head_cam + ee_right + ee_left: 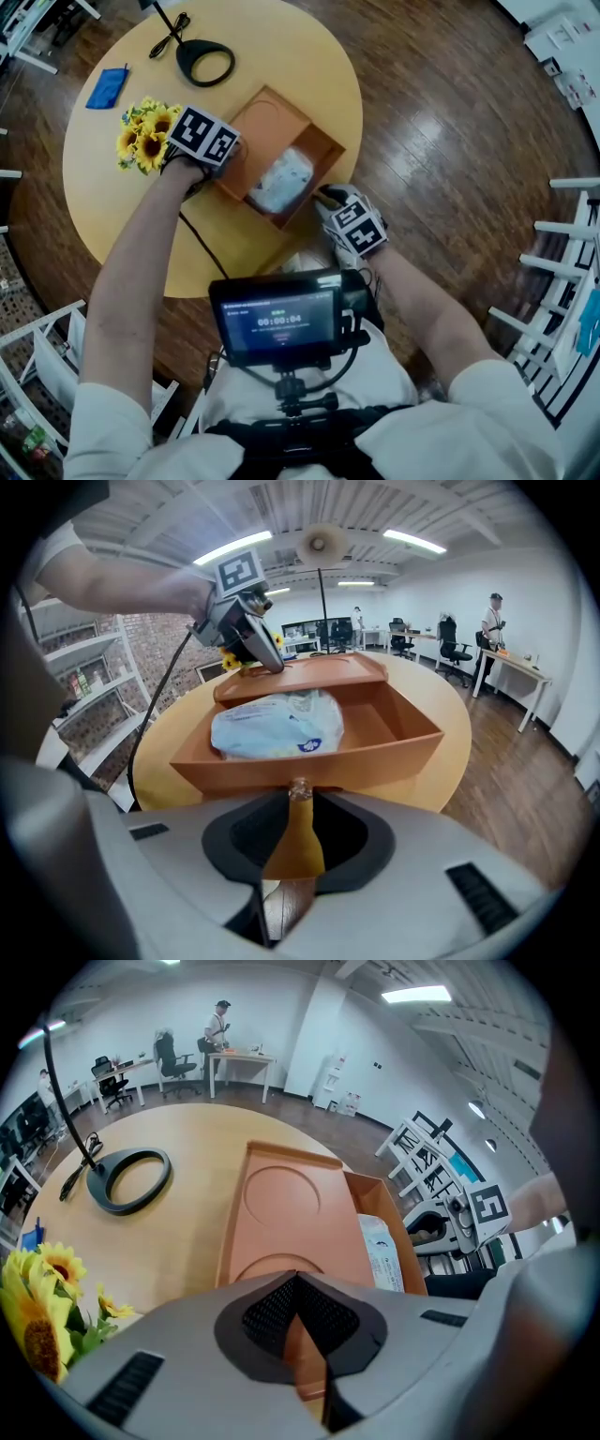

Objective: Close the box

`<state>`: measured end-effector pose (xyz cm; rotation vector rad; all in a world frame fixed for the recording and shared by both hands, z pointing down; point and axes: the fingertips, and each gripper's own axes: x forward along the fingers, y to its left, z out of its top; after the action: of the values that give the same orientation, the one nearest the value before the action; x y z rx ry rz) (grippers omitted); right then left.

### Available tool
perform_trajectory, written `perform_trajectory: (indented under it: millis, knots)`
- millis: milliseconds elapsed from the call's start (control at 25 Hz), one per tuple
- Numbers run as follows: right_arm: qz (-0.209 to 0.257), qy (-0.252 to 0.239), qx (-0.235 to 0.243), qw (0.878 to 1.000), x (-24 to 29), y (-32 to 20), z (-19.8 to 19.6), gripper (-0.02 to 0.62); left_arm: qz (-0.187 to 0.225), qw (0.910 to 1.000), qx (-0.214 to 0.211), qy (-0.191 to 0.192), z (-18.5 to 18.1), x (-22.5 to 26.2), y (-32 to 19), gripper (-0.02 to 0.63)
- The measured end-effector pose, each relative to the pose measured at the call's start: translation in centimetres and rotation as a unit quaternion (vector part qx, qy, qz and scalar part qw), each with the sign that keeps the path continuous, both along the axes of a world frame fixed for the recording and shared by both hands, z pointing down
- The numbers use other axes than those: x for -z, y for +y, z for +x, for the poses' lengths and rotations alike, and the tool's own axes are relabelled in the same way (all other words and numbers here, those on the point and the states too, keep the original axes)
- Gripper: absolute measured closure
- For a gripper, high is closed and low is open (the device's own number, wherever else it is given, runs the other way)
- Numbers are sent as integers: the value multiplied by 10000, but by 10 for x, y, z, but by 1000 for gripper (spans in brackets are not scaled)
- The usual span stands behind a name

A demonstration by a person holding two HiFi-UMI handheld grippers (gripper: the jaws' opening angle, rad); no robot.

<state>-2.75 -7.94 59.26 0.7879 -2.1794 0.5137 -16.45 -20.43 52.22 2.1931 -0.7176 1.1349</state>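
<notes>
An orange cardboard box (323, 150) stands open on the round wooden table (309, 56), with a white and blue packet (281, 178) inside. Its lid (272, 117) lies spread to the far left of the box. My left gripper (230, 161) is shut on the lid's left edge; in the left gripper view (298, 1277) the lid (291, 1213) runs in between the jaws. My right gripper (326, 197) is at the box's near corner. In the right gripper view (298, 789) its jaws look shut, tips at the foot of the near wall (309, 766), with the packet (277, 726) behind.
Sunflowers (145, 136) stand just left of my left gripper. A black ring-shaped base (206, 63) with a cable and a blue item (106, 87) lie at the table's far side. White chairs (562, 244) stand on the wooden floor to the right. A screen (281, 319) hangs at my chest.
</notes>
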Motion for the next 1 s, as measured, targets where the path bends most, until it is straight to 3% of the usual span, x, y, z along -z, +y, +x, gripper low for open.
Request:
perform_trajectory:
  millis: [400, 1000]
  knots:
    - [13, -110, -40, 9999, 2, 1, 1, 514, 13, 9998, -145, -95, 5, 1, 2, 606]
    - [84, -272, -212, 9994, 7, -1, -3, 518, -51, 9999, -93, 55, 3, 5, 3, 606]
